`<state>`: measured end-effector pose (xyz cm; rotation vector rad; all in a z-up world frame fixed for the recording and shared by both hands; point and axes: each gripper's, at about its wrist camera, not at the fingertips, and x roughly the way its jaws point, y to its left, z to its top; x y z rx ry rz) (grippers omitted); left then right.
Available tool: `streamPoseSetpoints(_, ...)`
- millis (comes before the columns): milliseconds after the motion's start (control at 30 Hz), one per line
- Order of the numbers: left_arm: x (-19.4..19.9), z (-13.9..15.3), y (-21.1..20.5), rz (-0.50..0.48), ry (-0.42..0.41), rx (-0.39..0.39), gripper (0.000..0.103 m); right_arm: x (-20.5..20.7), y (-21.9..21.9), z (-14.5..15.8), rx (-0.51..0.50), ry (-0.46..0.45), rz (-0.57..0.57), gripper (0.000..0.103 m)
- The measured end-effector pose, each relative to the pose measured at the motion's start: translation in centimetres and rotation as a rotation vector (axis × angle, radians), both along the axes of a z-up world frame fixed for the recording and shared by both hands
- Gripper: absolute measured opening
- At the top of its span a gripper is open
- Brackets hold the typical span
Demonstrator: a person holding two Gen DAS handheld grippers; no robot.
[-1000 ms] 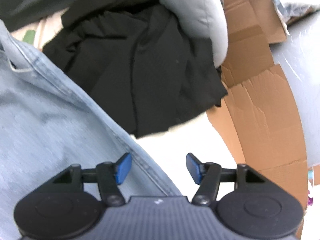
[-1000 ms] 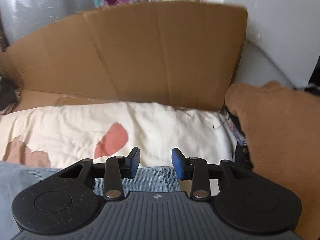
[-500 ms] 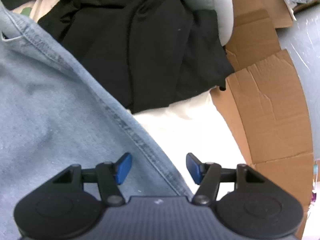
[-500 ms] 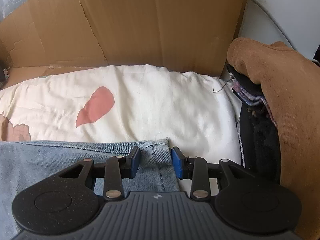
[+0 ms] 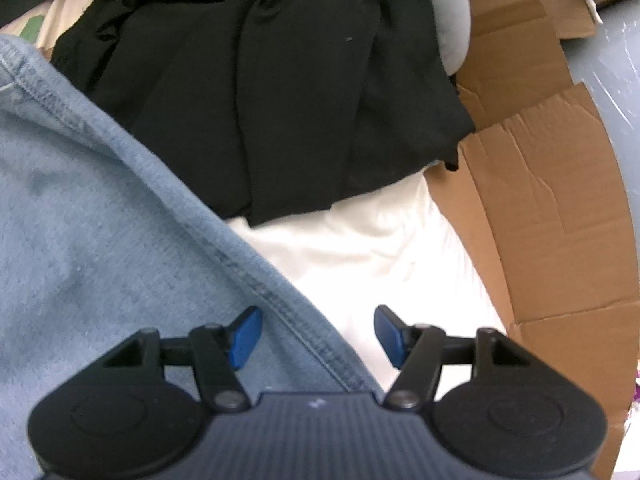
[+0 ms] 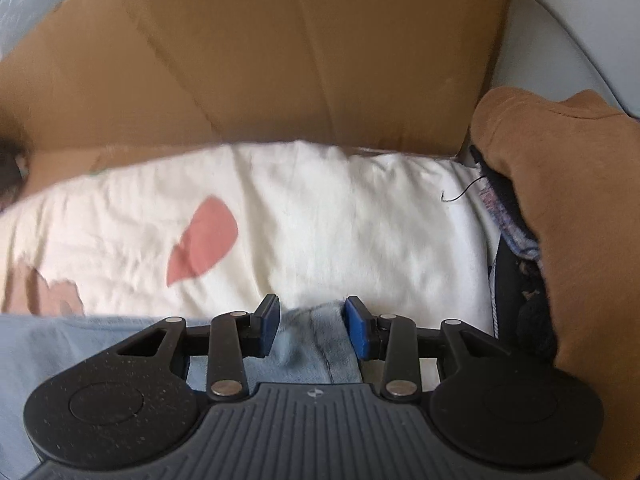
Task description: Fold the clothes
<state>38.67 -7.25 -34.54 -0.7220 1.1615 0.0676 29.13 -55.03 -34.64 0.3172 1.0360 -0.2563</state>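
Note:
Light blue jeans (image 5: 100, 248) lie on a cream bedsheet (image 5: 384, 248). My left gripper (image 5: 318, 336) hangs open over their stitched side seam, which runs diagonally between the fingers without touching either pad. In the right wrist view a hemmed corner of the jeans (image 6: 310, 332) bunches up between the blue pads of my right gripper (image 6: 312, 328). Its jaws stand partly apart, narrower than the left ones, and the denim fills the gap.
A heap of black clothes (image 5: 280, 92) and a grey pillow (image 5: 448, 12) lie beyond the jeans. Cardboard (image 5: 552, 208) lines the bed's edge on the right. A cardboard wall (image 6: 300, 52) stands behind the sheet (image 6: 340, 208). A brown garment pile (image 6: 568, 216) fills the right.
The left gripper has crept forward along the seam. The right gripper has dropped onto the hem corner, which lay flat ahead of the fingers and now bunches between them; the jaw gap looks unchanged.

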Motion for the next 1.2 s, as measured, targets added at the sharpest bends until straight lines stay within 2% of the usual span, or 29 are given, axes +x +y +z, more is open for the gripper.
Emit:
streamPoseSetpoints(200,-0.8,0.0,-2.2,0.002,0.002,0.005,0.065,0.2,0.4,-1.5,-0.021,0.032,0.013,0.043)
streamPoseSetpoints(467,-1.9,0.1,-5.1,-0.009,-0.001,0.006,0.064,-0.5,1.4,-1.7,-0.083,0.042,0.078,0.041)
streamPoseSetpoints(600,-2.3,0.0,-6.9,-0.031,0.007,0.020,0.064,-0.8,2.2,-1.9,-0.133,0.054,0.141,0.035)
streamPoseSetpoints(667,-2.5,-0.2,-7.6,-0.028,0.019,0.025,0.060,-0.8,2.6,-1.8,-0.171,0.051,0.173,0.028)
streamPoseSetpoints(700,-2.6,-0.3,-8.0,-0.021,0.027,0.026,0.054,-0.9,2.7,-1.4,-0.187,0.034,0.175,0.022)
streamPoseSetpoints(767,-3.0,-0.4,-8.4,-0.003,0.044,0.029,0.037,-1.0,3.0,-0.8,-0.220,0.001,0.179,0.020)
streamPoseSetpoints(800,-3.2,-0.5,-8.6,0.006,0.050,0.029,0.022,-1.1,3.1,-0.4,-0.236,-0.016,0.181,0.019)
streamPoseSetpoints(833,-3.4,-0.5,-8.7,0.012,0.051,0.021,0.016,-1.1,3.3,-0.1,-0.252,-0.033,0.182,0.019)
streamPoseSetpoints(933,-4.2,-0.2,-9.3,0.021,0.038,-0.005,0.010,-1.3,3.7,0.9,-0.300,-0.084,0.188,0.018)
streamPoseSetpoints(1200,-6.4,1.4,-12.3,0.039,-0.032,-0.054,0.009,-1.8,4.7,3.4,-0.426,-0.217,0.199,0.018)
